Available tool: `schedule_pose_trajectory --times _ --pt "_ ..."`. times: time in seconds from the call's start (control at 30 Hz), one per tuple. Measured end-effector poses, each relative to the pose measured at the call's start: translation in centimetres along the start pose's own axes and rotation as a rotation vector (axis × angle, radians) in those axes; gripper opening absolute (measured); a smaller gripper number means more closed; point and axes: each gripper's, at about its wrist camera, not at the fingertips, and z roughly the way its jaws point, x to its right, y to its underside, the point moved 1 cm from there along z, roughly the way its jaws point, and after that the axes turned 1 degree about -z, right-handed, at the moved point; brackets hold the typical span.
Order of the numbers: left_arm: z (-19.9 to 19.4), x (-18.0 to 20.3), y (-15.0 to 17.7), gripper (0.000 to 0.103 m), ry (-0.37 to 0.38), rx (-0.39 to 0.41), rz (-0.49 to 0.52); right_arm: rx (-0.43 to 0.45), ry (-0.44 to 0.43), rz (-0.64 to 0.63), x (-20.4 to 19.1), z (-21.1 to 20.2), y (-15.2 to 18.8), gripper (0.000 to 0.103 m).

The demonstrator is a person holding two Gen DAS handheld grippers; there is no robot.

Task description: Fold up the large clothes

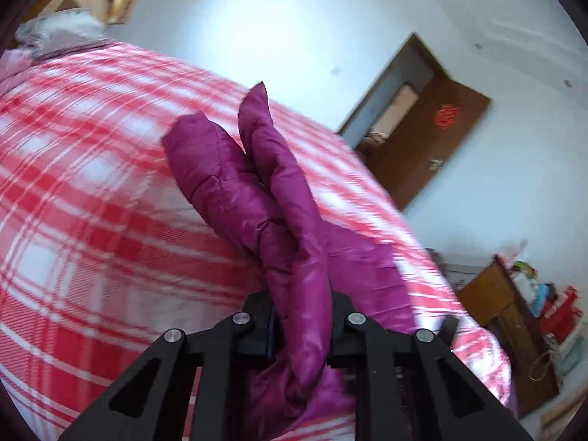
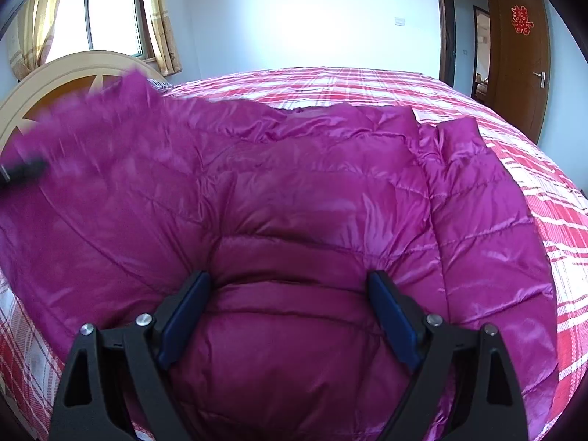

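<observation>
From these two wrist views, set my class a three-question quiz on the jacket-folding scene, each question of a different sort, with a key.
1. True or false: the left tool is clamped on a fold of the magenta down jacket.
2. The right tool is: A) shut on the jacket; B) open, its pads apart over the jacket; C) holding the curtain.
3. Fill in: the jacket lies on a bed with a red and white ____ sheet.

Key: 1 true; 2 B; 3 plaid.
</observation>
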Motion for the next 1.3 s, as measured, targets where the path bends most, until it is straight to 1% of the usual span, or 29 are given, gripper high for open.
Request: schedule_pose_trajectory --times 0.07,0.13,0.23,0.3,0.33,0.43,0.47,0.5,0.57,0.6,0.67,0.73,0.8,0.87,0.9,0.93,0.97,1.0,1.03,1.07,1.1,1.13,1.17,1.23,1.27,1.3 --pt "0.5 3.4 -0.1 0.018 0.032 -0.003 0.046 0.0 -0.02 0.014 0.4 -0.1 0.0 0.091" --pt "1.0 6.1 0.2 0.018 0.064 -0.011 0.086 0.003 -0.034 0.023 0.7 -0.1 -0.1 0.091" --pt "2.9 10.0 0.7 0.018 0.069 -0.021 0.17 0.014 -0.076 0.056 1.6 -0.7 -0.1 0.09" --pt "4.5 11.7 1.3 0.018 0.087 -0.042 0.199 0.007 -0.097 0.09 2.8 -1.7 -0.1 0.09" --pt "5.4 12.5 1.8 0.018 0.09 -0.051 0.216 0.01 -0.097 0.102 3.7 -2.8 0.0 0.09" --pt "8.1 14.1 3.5 0.018 0.078 -0.064 0.28 0.041 -0.086 0.132 6.7 -5.7 0.5 0.09" --pt "9.1 14.5 4.3 0.019 0.067 -0.063 0.304 0.069 -0.095 0.172 9.0 -7.2 0.6 0.09" --pt "9.9 14.6 4.9 0.019 0.057 -0.067 0.318 0.083 -0.094 0.198 10.3 -7.9 0.7 0.09" --pt "12.0 15.3 6.7 0.019 0.023 -0.079 0.374 0.122 -0.083 0.311 14.9 -9.7 0.6 0.092" --pt "12.5 15.6 7.5 0.019 -0.001 -0.077 0.408 0.136 -0.105 0.361 16.6 -10.2 0.5 0.092" --pt "14.0 16.6 9.4 0.019 -0.051 -0.071 0.498 0.171 -0.186 0.436 20.0 -11.3 -0.6 0.091" --pt "14.9 17.2 10.7 0.019 -0.096 -0.061 0.57 0.178 -0.228 0.415 20.8 -11.4 -2.1 0.091" --pt "15.3 17.8 11.9 0.02 -0.127 -0.052 0.631 0.145 -0.336 0.367 20.8 -10.5 -4.4 0.091" --pt "15.3 18.6 12.6 0.025 -0.167 -0.031 0.692 0.12 -0.384 0.339 20.3 -9.4 -5.9 0.09" --pt "15.2 18.8 12.8 0.026 -0.18 -0.029 0.712 0.083 -0.423 0.308 19.6 -8.5 -7.0 0.087" --pt "14.8 19.4 13.0 0.03 -0.183 -0.026 0.728 0.054 -0.446 0.288 19.2 -7.6 -7.8 0.08" --pt "14.3 19.5 13.0 0.032 -0.178 -0.021 0.737 0.02 -0.428 0.265 18.6 -6.6 -8.5 0.068" --pt "13.3 19.6 12.9 0.033 -0.163 -0.012 0.743 -0.005 -0.386 0.249 18.2 -5.9 -8.6 0.062" --pt "12.2 19.7 12.8 0.038 -0.141 0.002 0.744 -0.033 -0.323 0.233 18.0 -5.3 -8.9 0.053" --pt "11.2 19.7 12.7 0.049 -0.123 0.01 0.742 -0.046 -0.266 0.233 18.4 -4.7 -9.1 0.048" --pt "9.6 19.5 12.4 0.056 -0.107 0.021 0.734 -0.049 -0.242 0.239 18.7 -4.6 -9.1 0.048" --pt "8.4 19.3 12.2 0.07 -0.092 0.04 0.726 -0.053 -0.203 0.246 19.3 -4.4 -8.9 0.048" --pt "6.6 18.8 11.8 0.081 -0.067 0.083 0.715 -0.054 -0.189 0.249 19.7 -4.5 -8.5 0.048" --pt "4.8 17.8 11.0 0.09 -0.056 0.147 0.695 -0.065 -0.168 0.25 20.5 -4.7 -7.6 0.048" --pt "4.4 16.9 10.2 0.09 -0.078 0.177 0.681 -0.071 -0.148 0.245 20.4 -4.9 -7.2 0.048" --pt "4.4 15.9 9.3 0.09 -0.116 0.196 0.665 -0.077 -0.131 0.241 20.5 -4.9 -6.9 0.048"
